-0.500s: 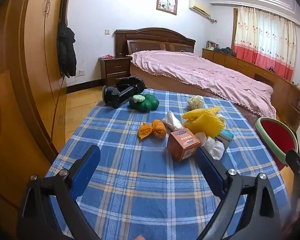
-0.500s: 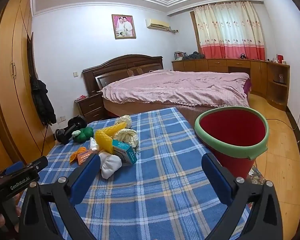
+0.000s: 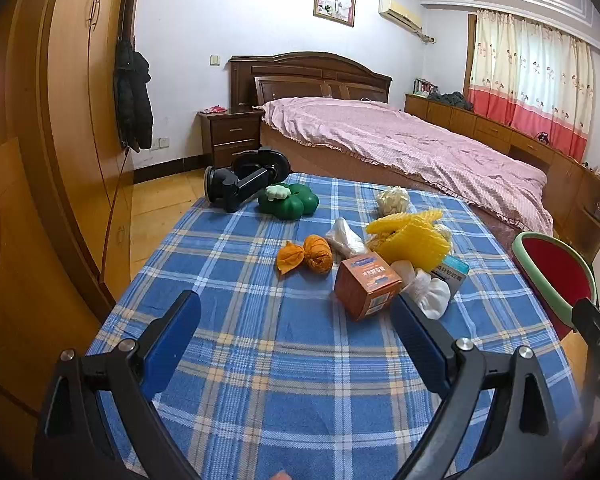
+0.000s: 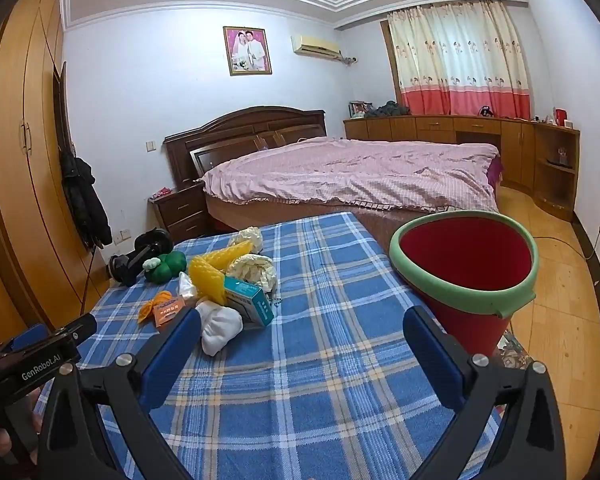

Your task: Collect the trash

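Crumpled trash, an orange carton, yellow foam netting and white wads, lies heaped mid-table on the blue plaid cloth. The red bucket stands at the table's right edge. Left gripper and right gripper hover tilted downward, both spread wide, empty, unmoved since before.
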The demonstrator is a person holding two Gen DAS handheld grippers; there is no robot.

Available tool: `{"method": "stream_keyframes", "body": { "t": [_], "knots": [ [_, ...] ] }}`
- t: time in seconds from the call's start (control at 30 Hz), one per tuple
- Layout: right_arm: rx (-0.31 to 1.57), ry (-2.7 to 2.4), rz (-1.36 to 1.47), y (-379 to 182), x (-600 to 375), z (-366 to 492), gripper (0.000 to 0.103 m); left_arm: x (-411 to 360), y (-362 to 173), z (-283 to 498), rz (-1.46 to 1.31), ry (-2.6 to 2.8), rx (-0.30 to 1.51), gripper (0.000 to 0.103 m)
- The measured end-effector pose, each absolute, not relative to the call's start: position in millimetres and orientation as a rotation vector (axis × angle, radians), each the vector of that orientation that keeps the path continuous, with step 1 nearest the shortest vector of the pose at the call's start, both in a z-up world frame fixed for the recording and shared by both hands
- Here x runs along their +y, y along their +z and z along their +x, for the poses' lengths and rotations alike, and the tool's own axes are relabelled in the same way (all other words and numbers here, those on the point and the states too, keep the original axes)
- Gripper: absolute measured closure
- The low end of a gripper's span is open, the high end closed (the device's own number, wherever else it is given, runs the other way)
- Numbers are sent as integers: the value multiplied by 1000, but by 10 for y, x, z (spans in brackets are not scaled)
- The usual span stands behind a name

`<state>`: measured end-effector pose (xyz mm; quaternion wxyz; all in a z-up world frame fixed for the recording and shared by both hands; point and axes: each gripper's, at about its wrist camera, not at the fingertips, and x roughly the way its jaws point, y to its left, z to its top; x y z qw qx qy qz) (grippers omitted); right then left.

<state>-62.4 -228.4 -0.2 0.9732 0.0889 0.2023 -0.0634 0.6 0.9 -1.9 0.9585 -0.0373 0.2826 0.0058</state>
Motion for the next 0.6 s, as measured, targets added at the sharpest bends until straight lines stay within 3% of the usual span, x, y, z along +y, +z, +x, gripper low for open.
{"method": "stream_keyframes", "body": {
  "t": [0.6],
  "knots": [
    [412, -128, 179, -13, -2283, -620, 0, 6, -20, 14, -75, 14, 578, 7]
  ]
}}
